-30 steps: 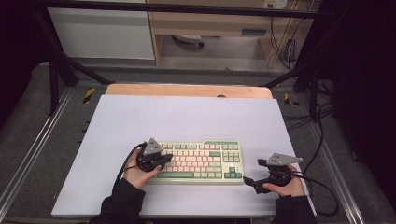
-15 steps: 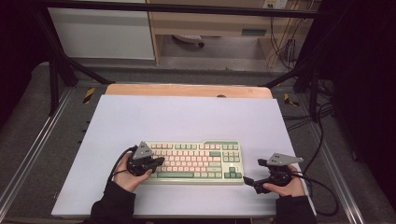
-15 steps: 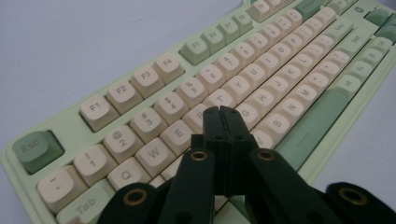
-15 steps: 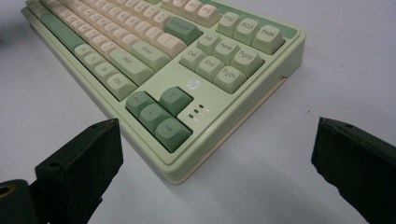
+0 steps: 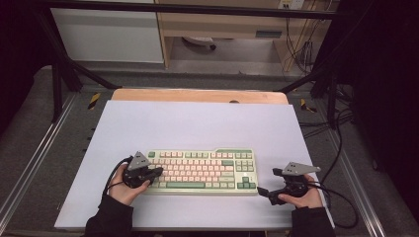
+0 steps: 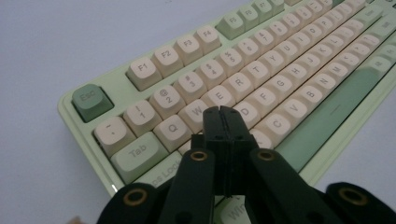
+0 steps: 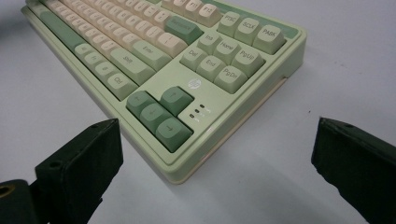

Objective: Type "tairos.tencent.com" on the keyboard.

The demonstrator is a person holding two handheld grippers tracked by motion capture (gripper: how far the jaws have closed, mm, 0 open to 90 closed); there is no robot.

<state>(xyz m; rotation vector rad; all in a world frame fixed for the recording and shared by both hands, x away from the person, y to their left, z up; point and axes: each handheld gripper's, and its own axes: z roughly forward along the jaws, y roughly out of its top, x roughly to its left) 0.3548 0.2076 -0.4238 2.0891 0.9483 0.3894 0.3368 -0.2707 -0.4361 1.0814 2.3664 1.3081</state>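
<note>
The left tongs [image 6: 223,114] are seen pressed together, jaw against jaw, with nothing held between them. Their tips are poised over the keys at the left end of the keyboard [image 6: 261,70], about the W and S keys; whether a keycap is touched cannot be told. In the high view the left tongs [image 5: 157,172] are held by the left hand [image 5: 123,190] at the near-left corner of the keyboard [image 5: 202,170], the tips pointing right over its left edge.

The right tongs [image 7: 215,154] are spread wide, one jaw at each side of the right gripper view, and nothing is gripped. Between them, a little beyond, the near-right corner of the keyboard [image 7: 196,88] is seen, with its green arrow keys [image 7: 159,114] nearest. In the high view the right tongs [image 5: 269,181] are held by the right hand [image 5: 301,197] just beside the right end of the keyboard, apart from it.

The keyboard, pale green with cream and green keycaps, is laid flat on the white surface [image 5: 197,123], towards its near edge and roughly midway between left and right. Dark cables [image 5: 341,207] are trailed from the right tongs over the right edge of the surface.
</note>
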